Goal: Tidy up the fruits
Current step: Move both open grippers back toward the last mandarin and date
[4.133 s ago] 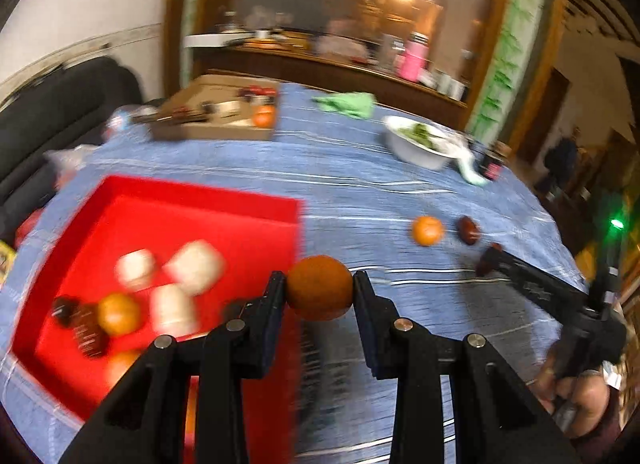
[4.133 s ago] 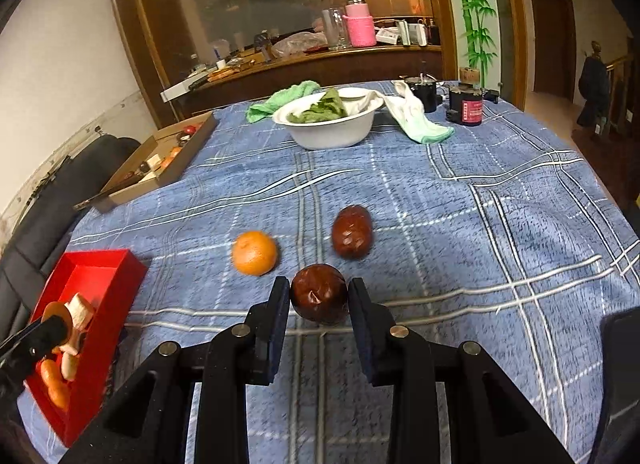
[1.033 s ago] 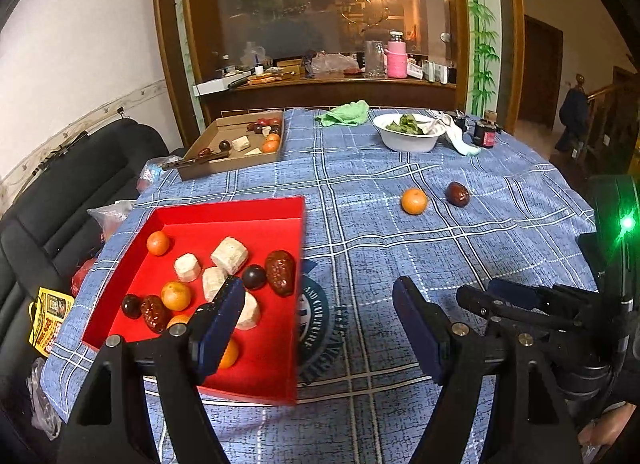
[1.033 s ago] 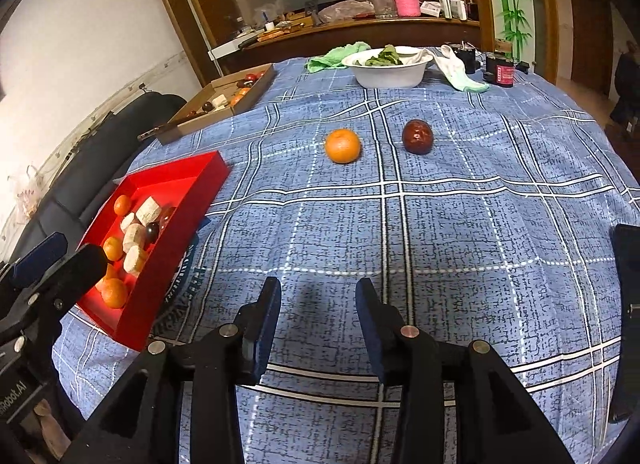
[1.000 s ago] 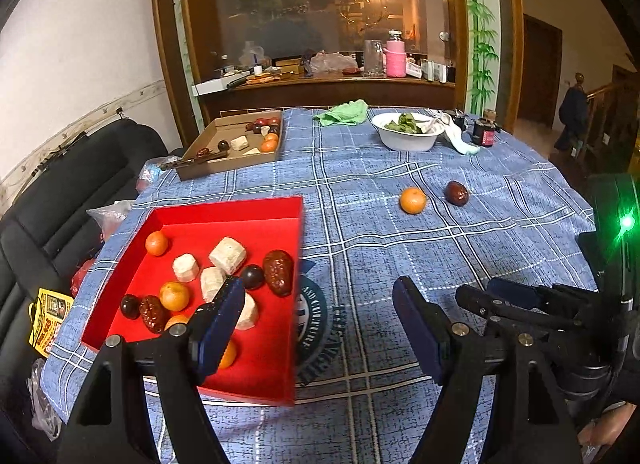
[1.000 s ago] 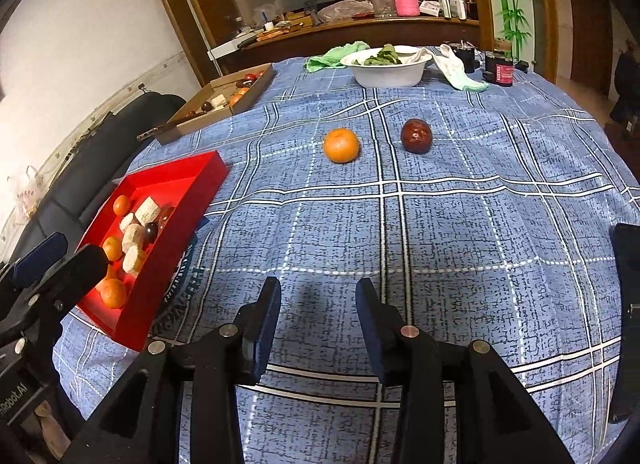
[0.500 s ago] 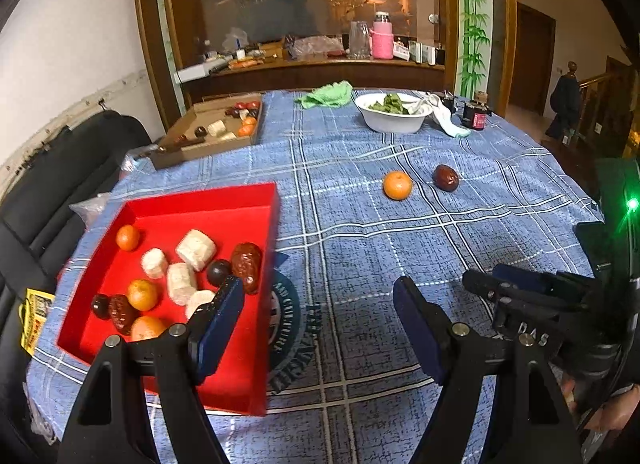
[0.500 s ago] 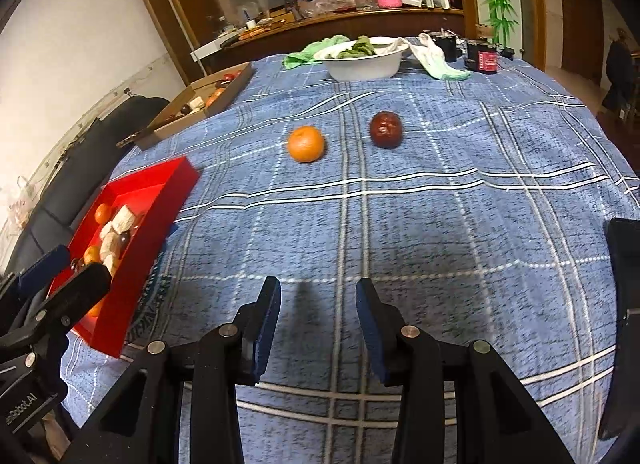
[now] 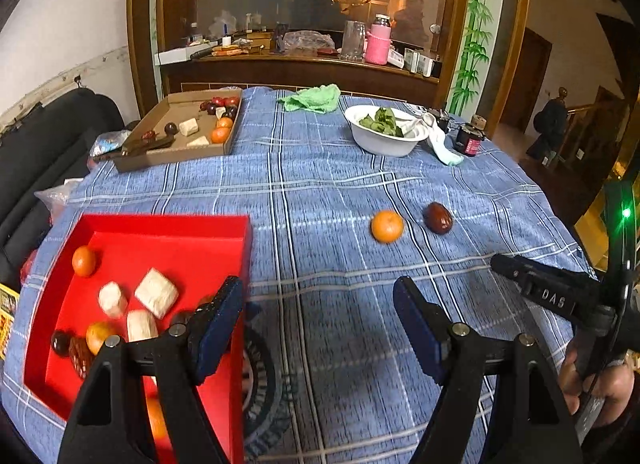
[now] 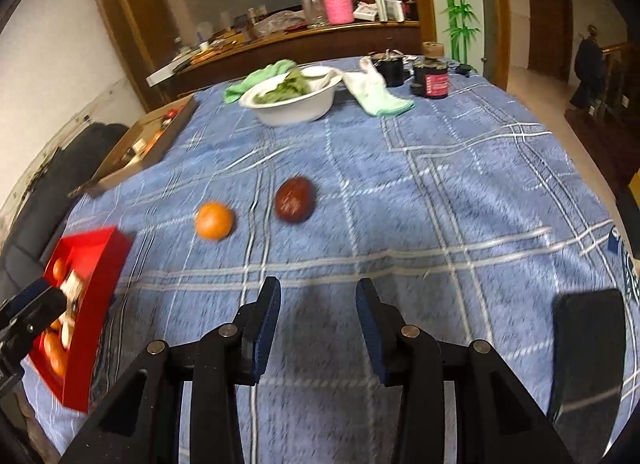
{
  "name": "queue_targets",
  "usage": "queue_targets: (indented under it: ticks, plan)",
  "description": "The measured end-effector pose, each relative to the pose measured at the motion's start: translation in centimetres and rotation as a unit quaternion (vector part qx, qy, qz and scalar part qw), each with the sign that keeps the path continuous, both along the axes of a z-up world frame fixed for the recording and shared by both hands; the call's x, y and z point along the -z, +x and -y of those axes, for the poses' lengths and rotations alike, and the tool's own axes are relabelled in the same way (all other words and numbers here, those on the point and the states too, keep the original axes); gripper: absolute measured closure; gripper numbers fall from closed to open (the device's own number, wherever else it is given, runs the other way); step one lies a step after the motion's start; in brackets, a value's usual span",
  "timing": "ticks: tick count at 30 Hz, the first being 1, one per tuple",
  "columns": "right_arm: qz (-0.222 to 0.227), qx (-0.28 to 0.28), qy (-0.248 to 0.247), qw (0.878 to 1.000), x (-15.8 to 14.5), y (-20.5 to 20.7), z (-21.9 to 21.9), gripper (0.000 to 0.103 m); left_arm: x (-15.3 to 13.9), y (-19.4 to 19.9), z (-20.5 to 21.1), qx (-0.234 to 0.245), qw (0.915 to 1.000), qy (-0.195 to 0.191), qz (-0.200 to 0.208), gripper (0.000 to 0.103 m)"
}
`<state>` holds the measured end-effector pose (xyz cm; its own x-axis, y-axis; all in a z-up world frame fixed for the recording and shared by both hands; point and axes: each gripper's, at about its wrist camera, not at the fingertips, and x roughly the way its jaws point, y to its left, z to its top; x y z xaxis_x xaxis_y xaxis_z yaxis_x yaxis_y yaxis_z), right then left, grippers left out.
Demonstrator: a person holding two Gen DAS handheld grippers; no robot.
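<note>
**Fruits: two left out, both claws empty**

Orange [image 10: 214, 221] and dark red fruit [image 10: 295, 200] sit side by side on the blue plaid cloth [image 10: 440, 192], well apart from the red tray [image 9: 168, 236] where the rest already lie: small oranges, pale chunks, dark bits.

Right gripper [image 10: 318, 310] hovers w/ jaws partly apart, nothing btwn them, aimed at the cloth just short of the dark fruit. Left gripper [image 9: 318, 316] stands wide open, empty too, by the tray's near right corner. A hand [image 9: 600, 380] shows at the edge of the left view, holding the other tool.

Step in hand, I'd say: reach for the last two. Next move calls for carrying the right claw fwd over the dark fruit, jaws a bit wider, then closing; left could take the orange.

Vs approx 4 s ago: both claws held fruit then, an orange in the left over the tray and a dark one in the right. Those are gone from the jaws. Over the last sec the two loose fruits loom larger in the right view, so that claw has come closer.
</note>
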<state>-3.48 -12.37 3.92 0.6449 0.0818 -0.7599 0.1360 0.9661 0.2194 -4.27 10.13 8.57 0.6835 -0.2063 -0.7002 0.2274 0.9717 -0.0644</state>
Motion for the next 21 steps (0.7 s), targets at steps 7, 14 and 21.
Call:
queue_targets:
  ticks: [7, 14, 21]
  plan:
    - [-0.004, 0.007, 0.013, 1.000, 0.2, 2.9, 0.9, 0.061, 0.0, 2.5, 1.9, 0.013, 0.9999, 0.010, 0.002, 0.027]
    - [-0.006, 0.008, 0.047, 0.999, 0.5, 6.3, 1.1, 0.061, 1.2, 6.0, 3.7, 0.013, 0.9998, 0.006, -0.011, 0.027]
    - [-0.014, -0.006, 0.057, 0.998, 1.6, 9.0, 0.2, 0.061, 3.5, 9.4, 4.3, -0.007, 0.9987, -0.016, -0.048, 0.027]
